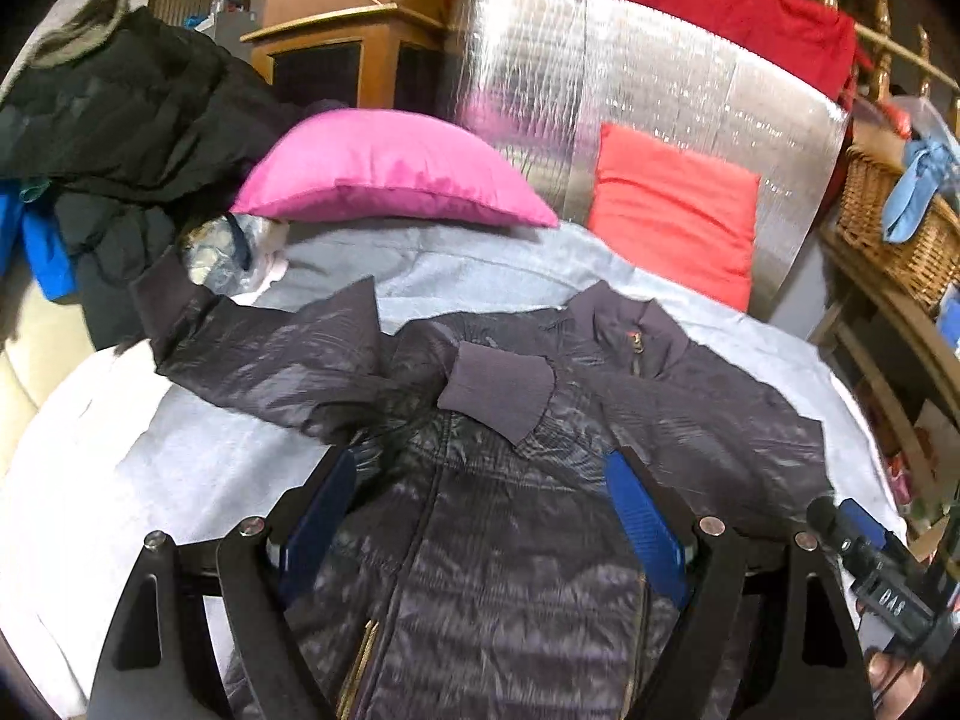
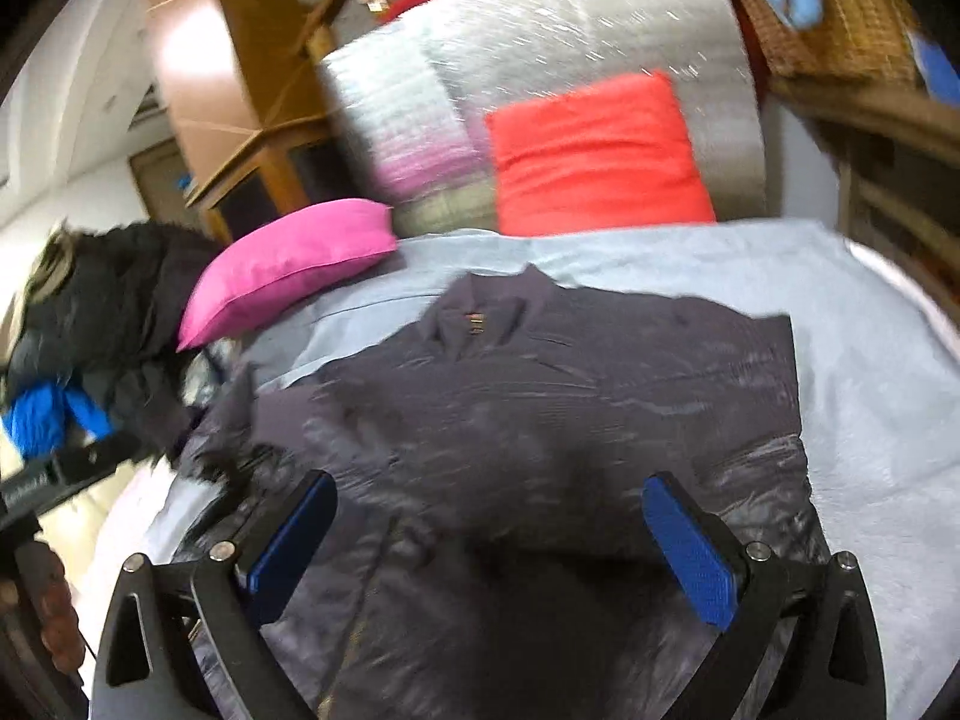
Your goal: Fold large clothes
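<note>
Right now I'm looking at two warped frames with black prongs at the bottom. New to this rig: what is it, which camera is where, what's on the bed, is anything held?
No robot here: a person carries a hand-held pair of tongs in each hand, each with a fisheye camera looking forward along its two fingers, hence the warped edges. One picture is from the left tongs, the other from the right tongs. The black prongs with blue pads are the fingers.

On the light grey sheet lies a dark puffer jacket, front up, one sleeve with its knit cuff folded across the chest. Behind it sit a pink pillow and a red-orange cushion against a silver foil panel. A black coat is piled at the left.

Both tongs are open above the jacket, holding nothing.
</note>
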Demonstrator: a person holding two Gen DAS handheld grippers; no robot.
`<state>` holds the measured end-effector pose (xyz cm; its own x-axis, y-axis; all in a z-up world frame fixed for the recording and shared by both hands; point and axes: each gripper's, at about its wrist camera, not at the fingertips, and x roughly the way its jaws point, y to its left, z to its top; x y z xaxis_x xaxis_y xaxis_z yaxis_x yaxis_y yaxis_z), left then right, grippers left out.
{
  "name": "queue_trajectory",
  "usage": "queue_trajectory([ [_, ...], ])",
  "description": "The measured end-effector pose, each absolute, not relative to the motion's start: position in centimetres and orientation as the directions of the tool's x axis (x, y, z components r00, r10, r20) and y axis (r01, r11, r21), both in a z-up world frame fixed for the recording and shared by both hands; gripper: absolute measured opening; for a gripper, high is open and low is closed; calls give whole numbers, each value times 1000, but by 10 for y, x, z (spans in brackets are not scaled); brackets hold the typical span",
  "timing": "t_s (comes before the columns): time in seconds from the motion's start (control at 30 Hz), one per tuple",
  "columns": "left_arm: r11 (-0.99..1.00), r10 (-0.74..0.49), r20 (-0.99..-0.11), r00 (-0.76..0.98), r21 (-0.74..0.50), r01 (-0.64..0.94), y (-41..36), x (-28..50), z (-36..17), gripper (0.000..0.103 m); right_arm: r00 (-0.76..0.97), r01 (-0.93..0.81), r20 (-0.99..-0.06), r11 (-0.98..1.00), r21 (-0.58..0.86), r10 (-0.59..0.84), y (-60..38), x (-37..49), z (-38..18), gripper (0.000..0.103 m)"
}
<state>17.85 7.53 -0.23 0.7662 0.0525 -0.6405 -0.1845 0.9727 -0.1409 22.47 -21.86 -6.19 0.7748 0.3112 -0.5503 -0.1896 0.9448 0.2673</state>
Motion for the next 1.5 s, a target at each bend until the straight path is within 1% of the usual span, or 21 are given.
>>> queue_trajectory([
  [0.13,968,65,-614,786,-154,-200,88,148,16,86,778,-223,-549,951,214,306,-194,194,-44,103],
  [0.33,957,88,-585,806,-174,-231,107,115,35,86,773,-246,-551,949,195,314,-168,159,-27,103],
  [0.53,951,118,-572,812,-170,-258,119,95,43,86,772,-268,-552,949,166,315,-148,135,-18,103],
  [0.73,950,160,-533,831,-144,-276,124,76,53,86,779,-283,-546,950,133,309,-135,118,-11,103],
  [0.93,953,187,-500,846,-116,-280,125,66,61,86,778,-291,-548,950,117,306,-127,107,-9,103],
  [1.5,953,219,-477,851,-85,-292,122,54,72,86,788,-306,-535,948,90,306,-117,95,-2,103],
])
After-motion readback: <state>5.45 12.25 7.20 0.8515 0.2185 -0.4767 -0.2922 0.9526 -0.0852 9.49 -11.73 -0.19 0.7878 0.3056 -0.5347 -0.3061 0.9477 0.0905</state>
